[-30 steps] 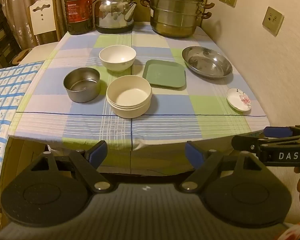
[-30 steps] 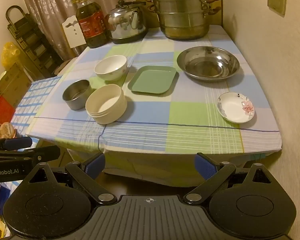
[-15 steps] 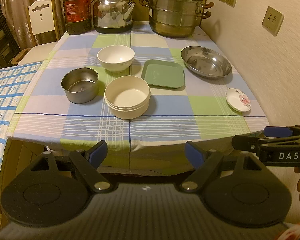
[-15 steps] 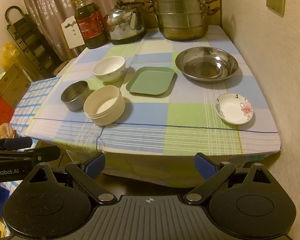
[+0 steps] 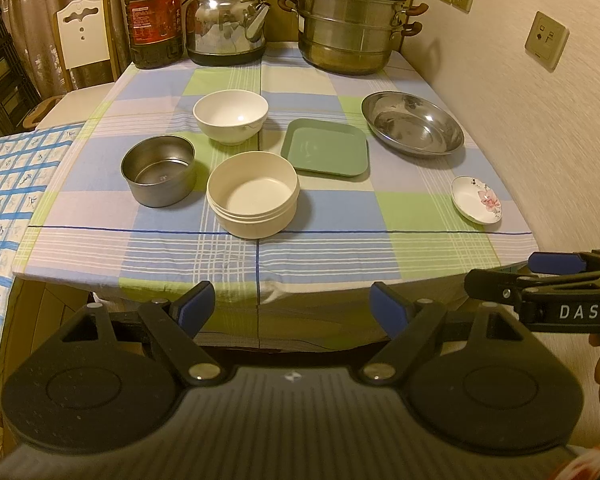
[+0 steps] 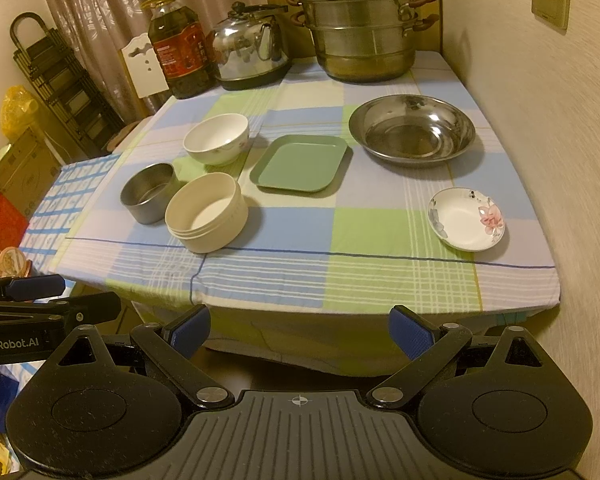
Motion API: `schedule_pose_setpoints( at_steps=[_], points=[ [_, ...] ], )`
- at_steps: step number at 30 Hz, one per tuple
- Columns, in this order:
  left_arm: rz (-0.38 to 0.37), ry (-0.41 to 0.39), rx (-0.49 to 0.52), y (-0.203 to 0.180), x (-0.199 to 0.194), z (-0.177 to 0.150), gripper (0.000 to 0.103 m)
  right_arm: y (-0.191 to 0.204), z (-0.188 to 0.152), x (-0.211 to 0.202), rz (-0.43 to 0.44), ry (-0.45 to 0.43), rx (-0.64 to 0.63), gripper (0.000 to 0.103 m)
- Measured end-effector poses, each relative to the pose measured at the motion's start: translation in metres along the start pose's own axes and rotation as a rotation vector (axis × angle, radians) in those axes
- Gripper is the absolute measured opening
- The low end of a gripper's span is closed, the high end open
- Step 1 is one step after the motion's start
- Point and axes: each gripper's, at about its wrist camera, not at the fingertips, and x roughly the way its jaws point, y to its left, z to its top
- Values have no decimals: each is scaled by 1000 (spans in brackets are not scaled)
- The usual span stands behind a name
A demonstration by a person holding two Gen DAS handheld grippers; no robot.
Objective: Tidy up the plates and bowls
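On the checked tablecloth stand a cream round bowl (image 5: pixel 253 194) (image 6: pixel 206 211), a small steel bowl (image 5: pixel 159 170) (image 6: pixel 149 192) to its left, and a white bowl (image 5: pixel 231 117) (image 6: pixel 216 144) behind them. A green square plate (image 5: pixel 325 147) (image 6: pixel 300 163) lies in the middle, a wide steel dish (image 5: pixel 412 124) (image 6: pixel 412 129) at the right, and a small flowered saucer (image 5: pixel 476 199) (image 6: pixel 466 219) near the wall. My left gripper (image 5: pixel 293 306) and right gripper (image 6: pixel 300 330) both hang open before the table's front edge, holding nothing.
At the back stand an oil bottle (image 5: pixel 153 16), a steel kettle (image 5: pixel 227 26) and a stacked steamer pot (image 5: pixel 350 20). A wall (image 5: pixel 540 120) borders the table (image 5: pixel 324 260) on the right. A white chair (image 5: pixel 83 36) and a blue checked cloth (image 5: pixel 4 184) sit to the left.
Both grippers have drawn slightly back or up, so the dishes sit a little lower and farther in view. Nothing on the table has moved.
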Motion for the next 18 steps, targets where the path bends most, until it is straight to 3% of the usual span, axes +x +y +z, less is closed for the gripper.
schedule_pose_setpoints(
  at_steps=[18],
  points=[
    [1, 2, 0, 0, 0, 1, 83, -2, 1, -1, 0, -1, 0, 96]
  ],
)
